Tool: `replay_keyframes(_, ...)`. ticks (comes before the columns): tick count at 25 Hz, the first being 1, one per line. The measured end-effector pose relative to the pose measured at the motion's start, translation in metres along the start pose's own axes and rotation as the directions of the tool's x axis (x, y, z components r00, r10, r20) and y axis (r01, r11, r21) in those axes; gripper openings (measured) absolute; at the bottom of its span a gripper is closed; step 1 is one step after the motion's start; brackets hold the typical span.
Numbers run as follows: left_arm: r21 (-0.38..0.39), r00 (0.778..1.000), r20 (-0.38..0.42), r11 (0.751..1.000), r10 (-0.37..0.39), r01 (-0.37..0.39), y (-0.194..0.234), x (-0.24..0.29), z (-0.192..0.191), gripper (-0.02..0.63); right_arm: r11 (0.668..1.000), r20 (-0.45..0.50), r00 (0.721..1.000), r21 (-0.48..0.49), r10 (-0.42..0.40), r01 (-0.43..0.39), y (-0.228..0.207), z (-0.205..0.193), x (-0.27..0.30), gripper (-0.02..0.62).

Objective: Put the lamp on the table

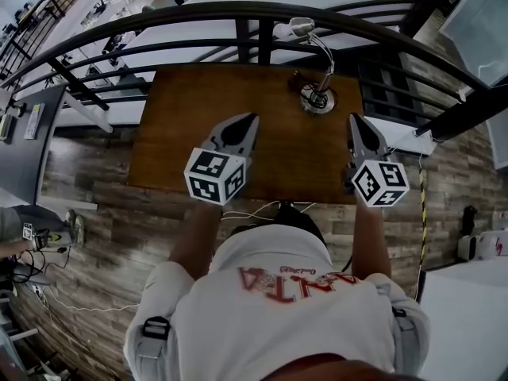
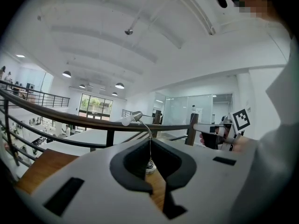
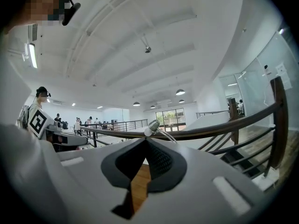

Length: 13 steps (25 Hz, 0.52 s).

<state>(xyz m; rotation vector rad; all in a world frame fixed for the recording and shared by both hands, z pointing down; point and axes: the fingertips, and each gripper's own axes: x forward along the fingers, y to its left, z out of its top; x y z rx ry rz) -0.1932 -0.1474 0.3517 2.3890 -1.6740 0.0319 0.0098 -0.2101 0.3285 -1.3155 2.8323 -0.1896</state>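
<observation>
A gooseneck desk lamp [image 1: 317, 95] stands upright on its round base at the far right of the brown wooden table [image 1: 198, 125], its head [image 1: 302, 28] reaching over the railing. My left gripper [image 1: 252, 118] hovers shut and empty above the table's middle, left of the lamp. My right gripper [image 1: 354, 119] is shut and empty over the table's right edge, just right of and nearer than the lamp. In the left gripper view the lamp [image 2: 149, 166] shows past the shut gripper [image 2: 150, 143]. In the right gripper view the lamp head [image 3: 153, 125] rises just beyond the shut gripper [image 3: 145, 142].
A dark curved railing [image 1: 238, 10] runs right behind the table's far edge, with an open drop to a lower floor beyond it. Wood-plank flooring [image 1: 95, 213] surrounds the table. A cable [image 1: 254, 211] lies on the floor at the table's near edge.
</observation>
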Motion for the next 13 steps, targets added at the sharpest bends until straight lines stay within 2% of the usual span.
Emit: replay_keyframes(13, -0.030, 0.999, 0.002, 0.999, -0.041, 0.041, 0.003, 0.003, 0.002, 0.012, 0.998, -0.020, 0.998, -0.027, 0.059, -0.060, 0.019, -0.001, 0.018, 0.003)
